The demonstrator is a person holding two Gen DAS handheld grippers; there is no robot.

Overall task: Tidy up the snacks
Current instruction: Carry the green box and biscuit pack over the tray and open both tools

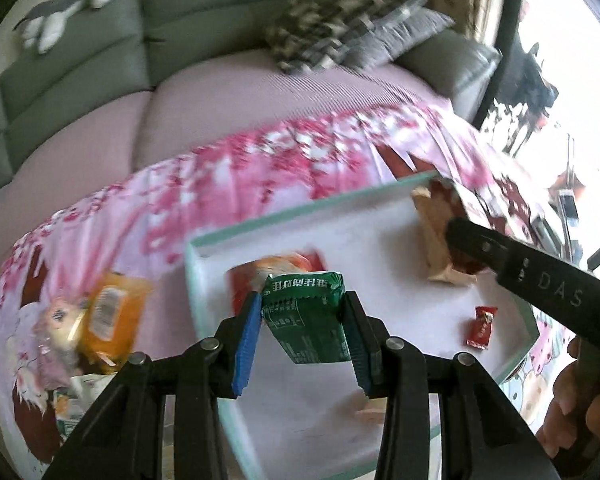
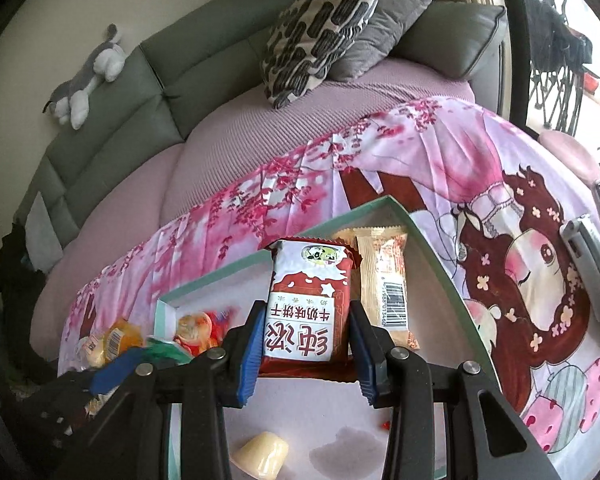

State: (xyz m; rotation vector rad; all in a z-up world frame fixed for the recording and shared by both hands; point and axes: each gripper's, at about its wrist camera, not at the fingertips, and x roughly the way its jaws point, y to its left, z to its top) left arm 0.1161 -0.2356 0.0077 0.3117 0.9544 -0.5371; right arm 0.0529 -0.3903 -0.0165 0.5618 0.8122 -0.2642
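Note:
My left gripper (image 1: pixel 303 300) is shut on a green snack packet (image 1: pixel 312 332) and holds it over the near left part of a white tray with a teal rim (image 1: pixel 260 222). My right gripper (image 2: pixel 306 312) is shut on a red and white biscuit packet (image 2: pixel 306 276), upright above the same tray (image 2: pixel 432 248). A beige packet (image 2: pixel 384 280) lies in the tray beside it. In the left wrist view the right gripper's black finger (image 1: pixel 484 246) reaches in from the right with that biscuit packet (image 1: pixel 436 216).
The tray also holds a red-orange snack (image 1: pixel 276 268), a small red candy (image 1: pixel 481 327) and a pale jelly cup (image 2: pixel 262 454). Orange packets (image 1: pixel 112 316) lie left of it on the pink printed cloth (image 2: pixel 420 160). A silver device (image 2: pixel 588 248) lies at the right. Behind are a sofa with cushions (image 2: pixel 320 32).

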